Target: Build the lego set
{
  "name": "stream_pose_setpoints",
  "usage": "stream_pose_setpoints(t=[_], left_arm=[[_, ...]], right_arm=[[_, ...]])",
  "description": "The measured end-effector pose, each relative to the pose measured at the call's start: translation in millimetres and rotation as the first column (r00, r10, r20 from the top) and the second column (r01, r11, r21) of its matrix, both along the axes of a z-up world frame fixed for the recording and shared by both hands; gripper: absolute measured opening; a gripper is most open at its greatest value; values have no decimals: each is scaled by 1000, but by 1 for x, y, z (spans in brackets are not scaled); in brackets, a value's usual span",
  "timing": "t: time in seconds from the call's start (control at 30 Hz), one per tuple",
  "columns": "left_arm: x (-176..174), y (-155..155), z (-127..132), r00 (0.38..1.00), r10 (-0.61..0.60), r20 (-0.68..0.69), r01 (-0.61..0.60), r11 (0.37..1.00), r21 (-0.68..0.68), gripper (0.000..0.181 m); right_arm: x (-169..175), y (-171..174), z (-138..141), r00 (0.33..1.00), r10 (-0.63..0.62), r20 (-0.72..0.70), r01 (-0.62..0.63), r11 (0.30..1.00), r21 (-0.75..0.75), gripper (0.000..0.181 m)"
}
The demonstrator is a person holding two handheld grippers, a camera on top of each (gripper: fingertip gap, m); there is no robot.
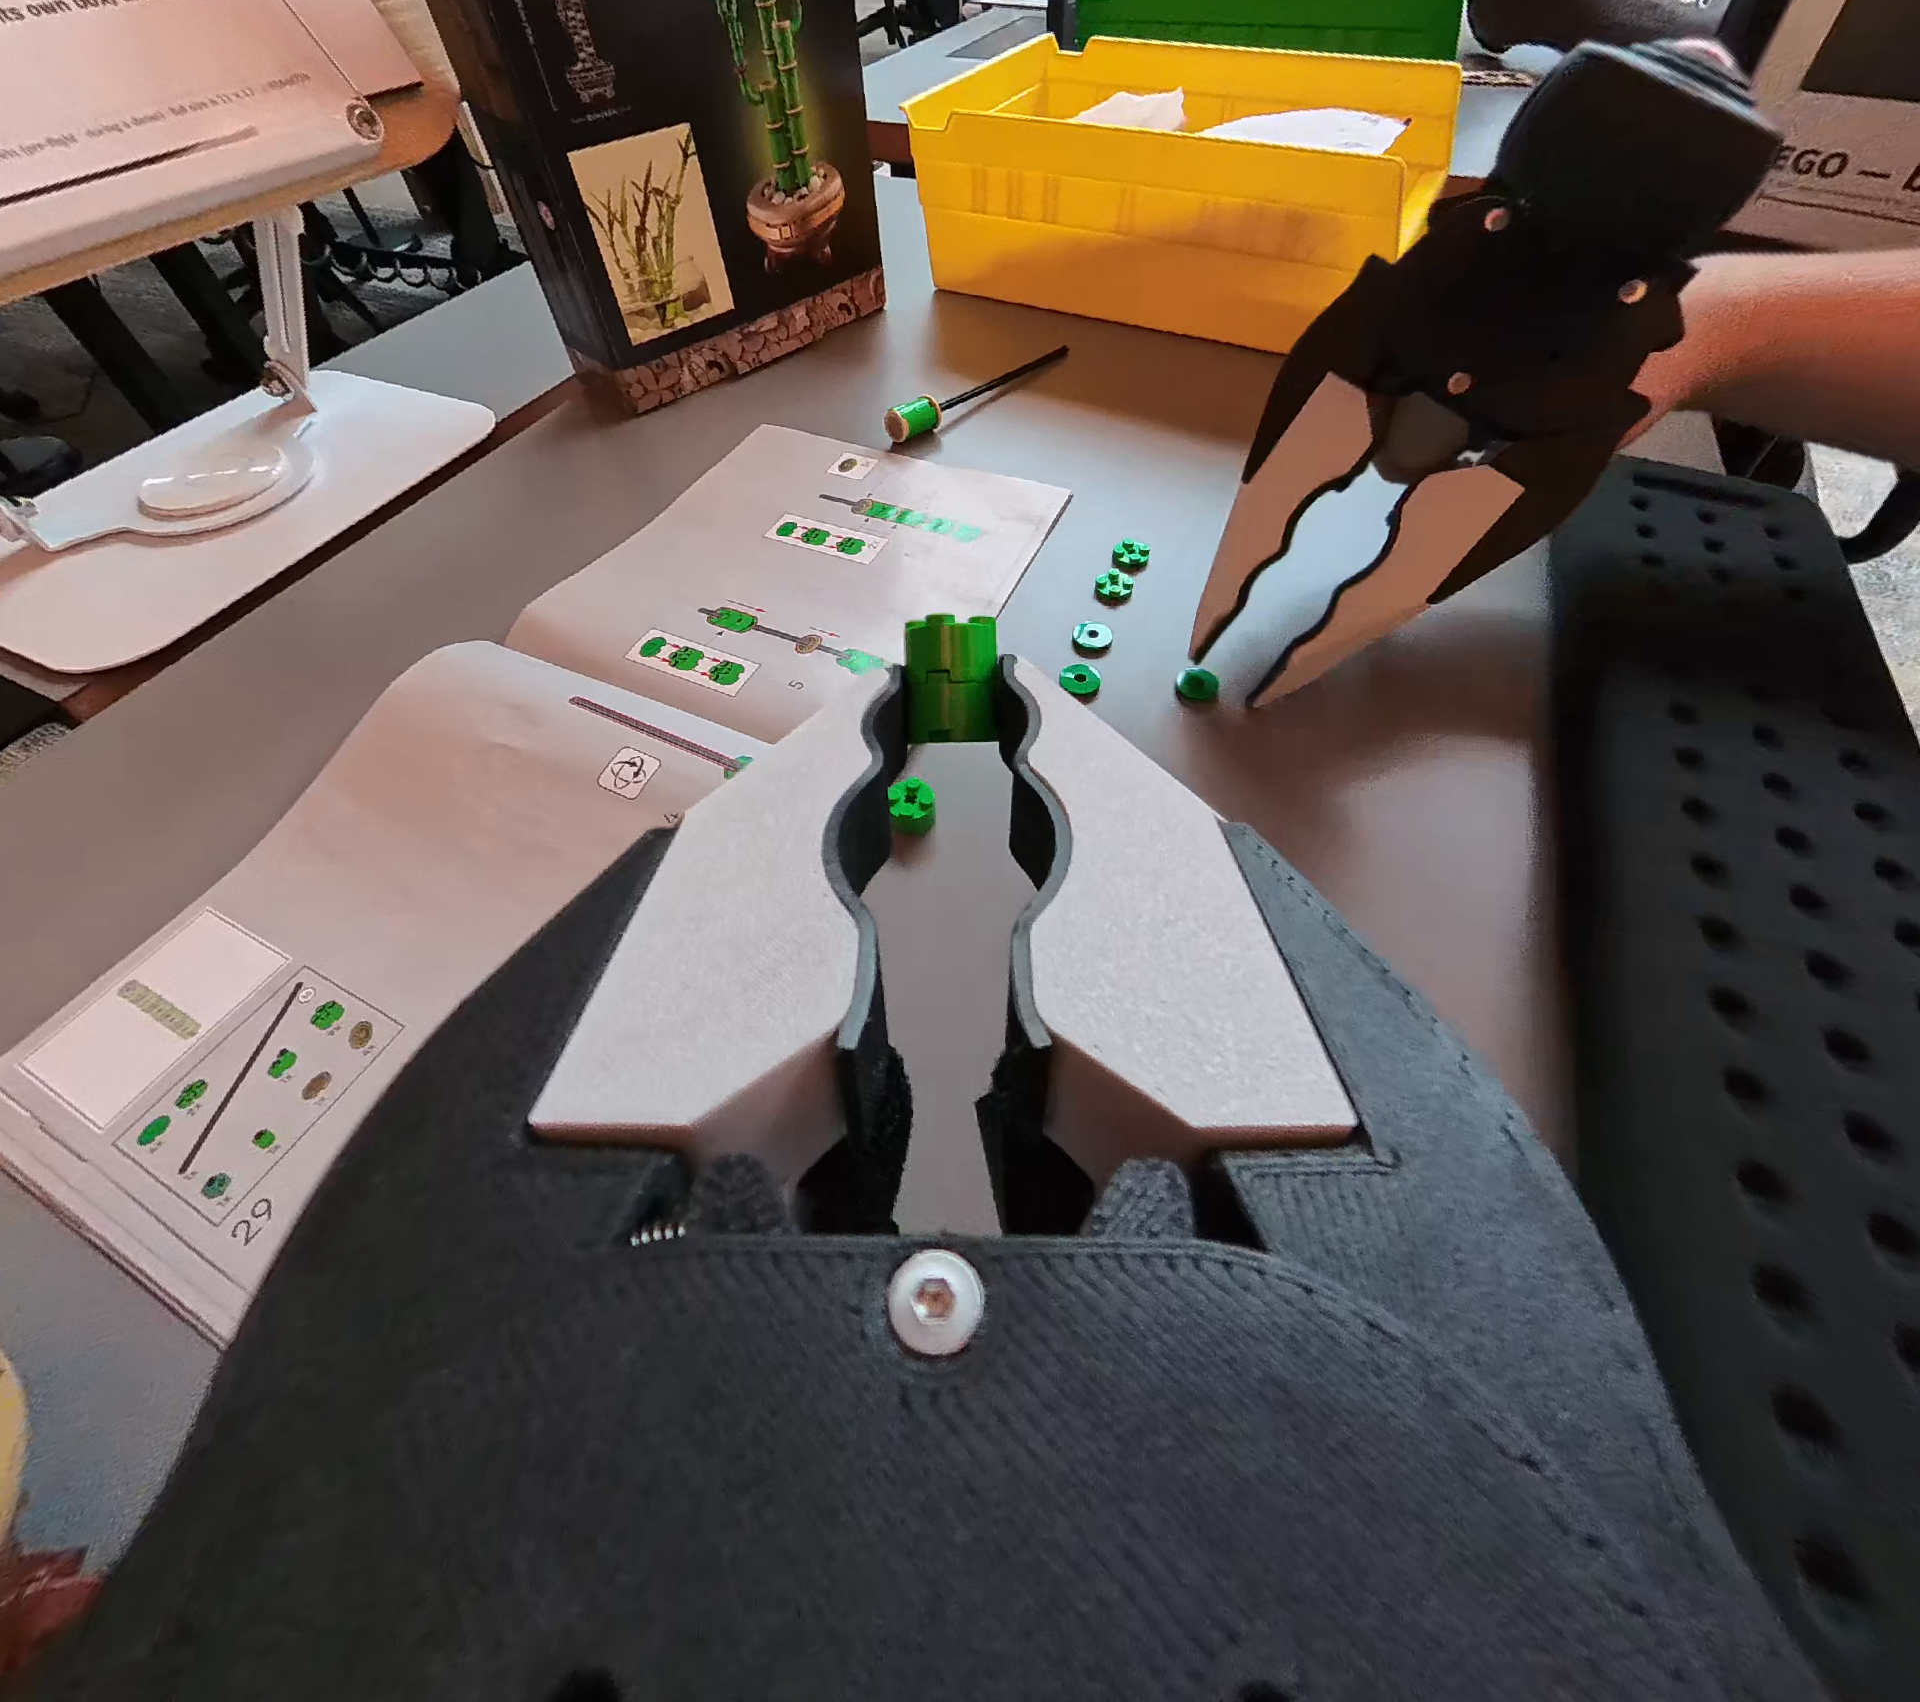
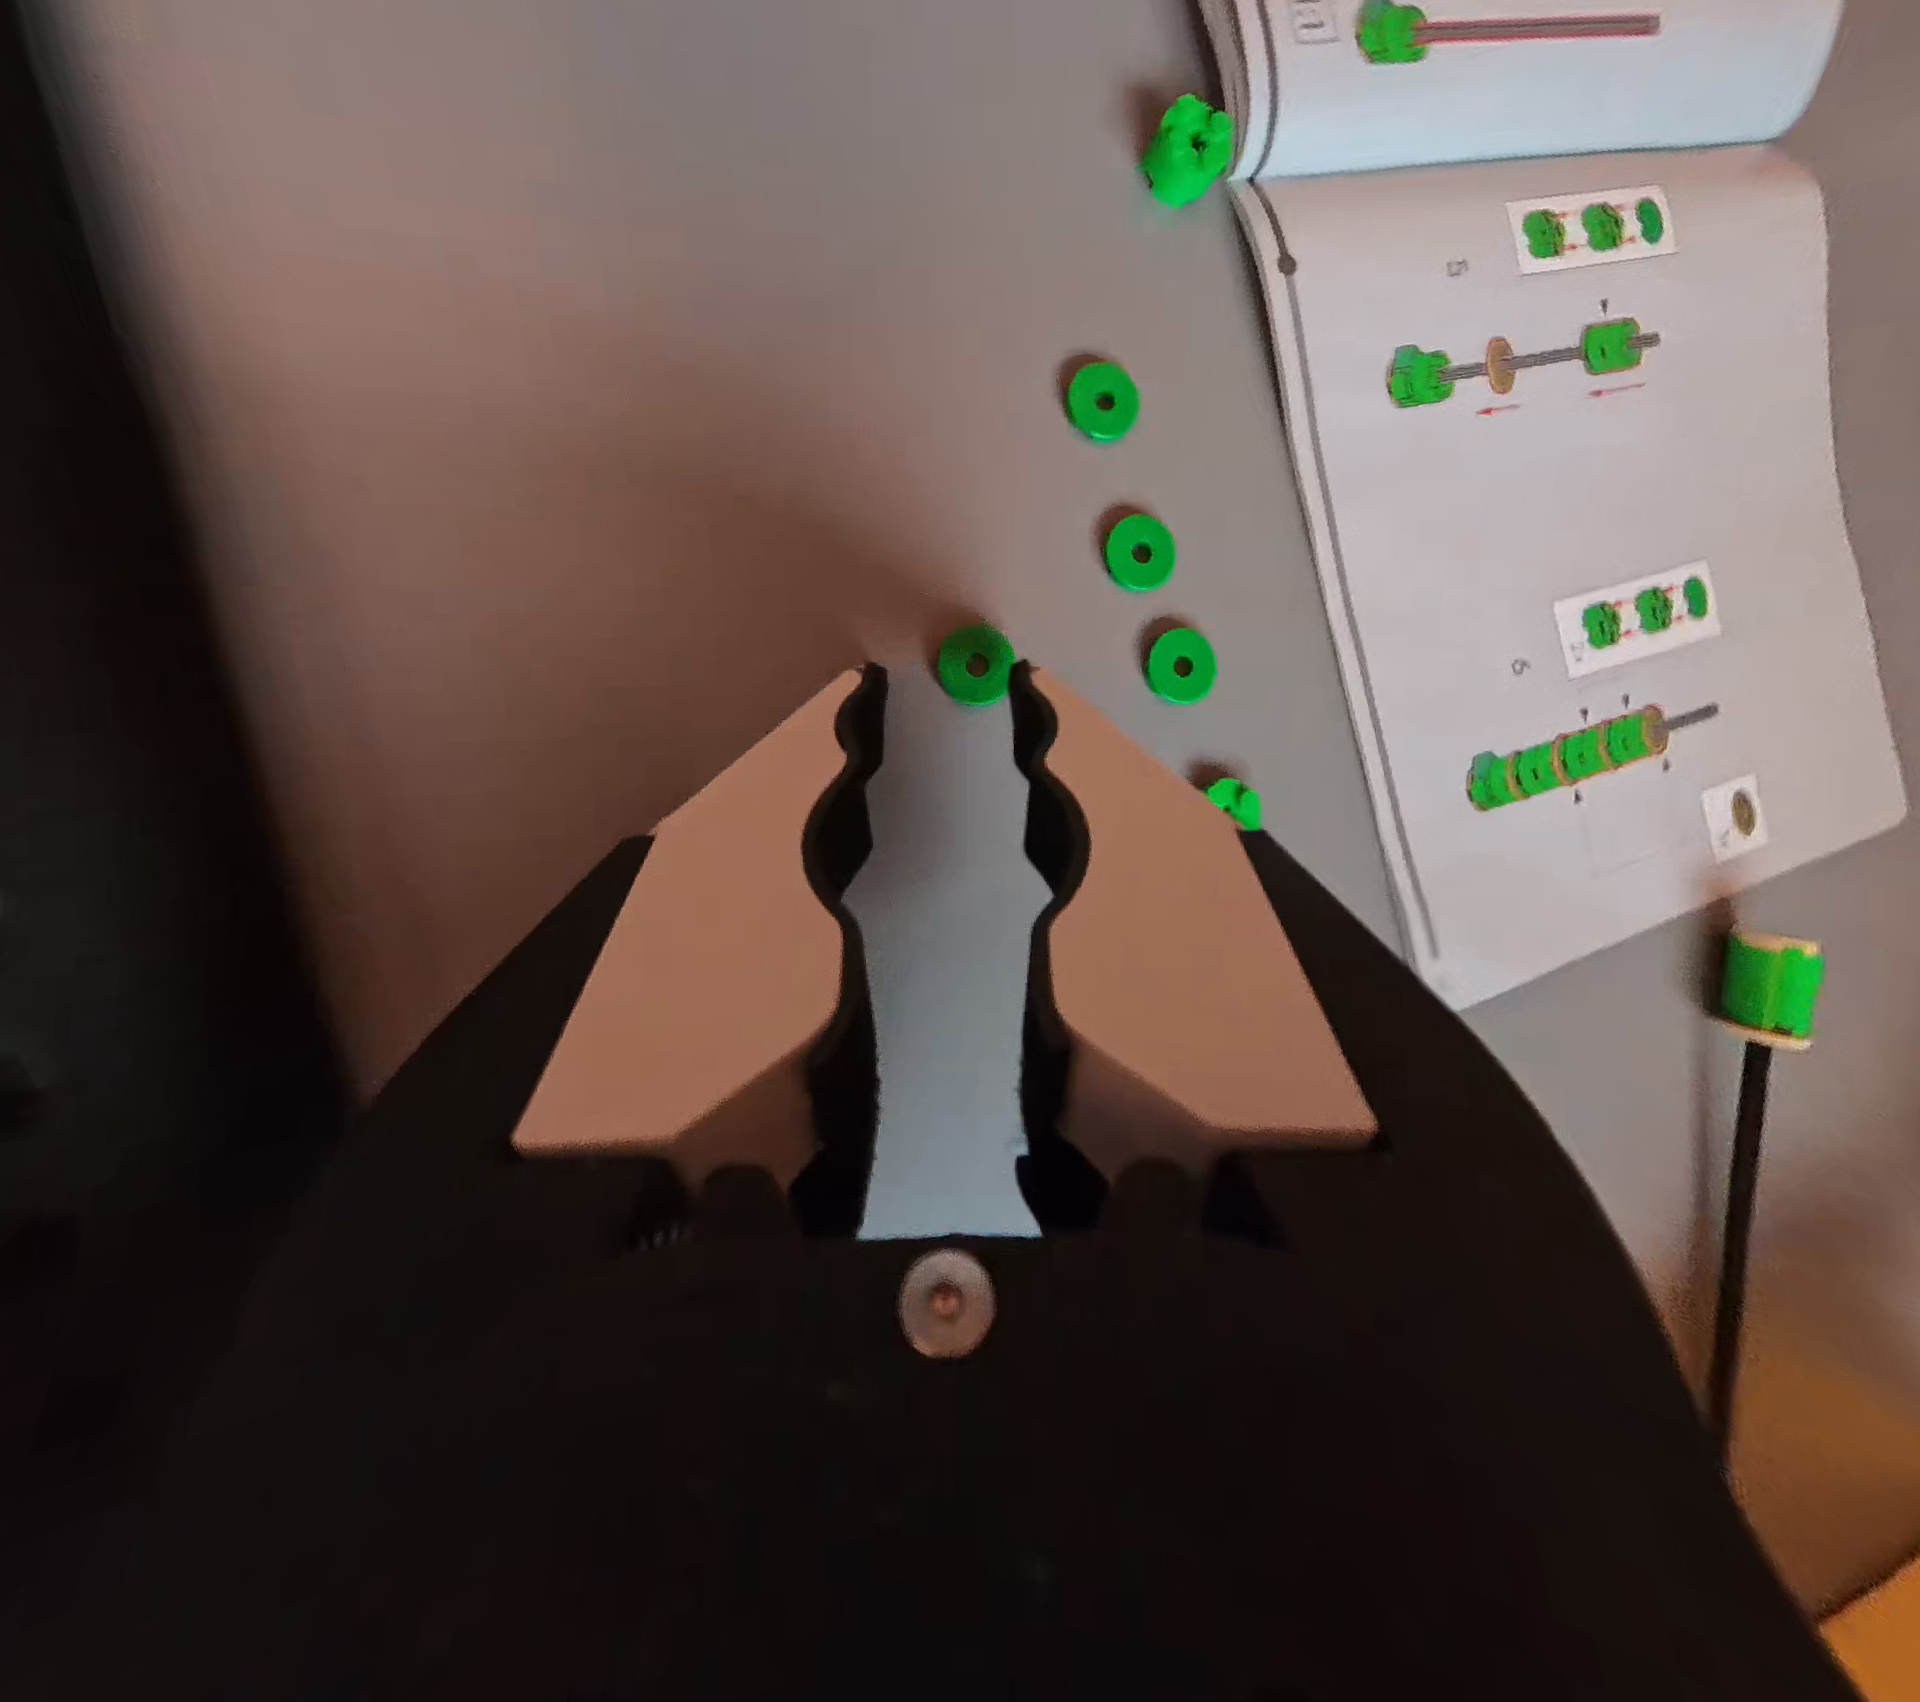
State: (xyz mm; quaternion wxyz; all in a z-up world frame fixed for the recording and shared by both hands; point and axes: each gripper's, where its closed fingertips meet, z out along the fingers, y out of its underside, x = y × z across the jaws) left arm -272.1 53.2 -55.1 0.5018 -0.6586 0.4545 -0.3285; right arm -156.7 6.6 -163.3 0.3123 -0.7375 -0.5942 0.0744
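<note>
My left gripper is shut on a green stack of round bricks, held upright at its fingertips above the table. A loose green round brick lies on the table below, beside the open instruction booklet; it also shows in the right wrist view. My right gripper is open, tips down at the table, with a small green round plate between them, close to the right finger. The left wrist view shows this gripper and plate. Whether a finger touches the plate is unclear.
Several small green round pieces lie in a row by the booklet. A black axle with a green brick lies behind the booklet. A yellow bin, the set's box, a white stand and a black perforated panel ring the work area.
</note>
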Motion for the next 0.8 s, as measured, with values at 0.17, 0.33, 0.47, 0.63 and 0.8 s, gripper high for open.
stream_pose_setpoints(t=[0.17,0.33,0.47,0.63,0.8], left_arm=[[1,1,-4,1000,-2,-14,2,1000,-5,15],[0,0,-1,1000,-1,-14,2,1000,4,15],[0,0,0,1000,0,-14,0,1000,7,14],[0,0,0,1000,0,-18,0,1000,7,15],[0,1,-3,1000,1,-26,-1,1000,6,15]], right_arm=[[5,8,-2,994,34,107,-24,996,-91,27],[4,10,-5,997,-51,62,67,955,-291,31],[4,12,-4,991,-121,50,131,938,-320,29],[2,10,-5,991,-125,56,135,949,-283,23],[1,10,-5,993,-107,47,116,960,-254,14]])
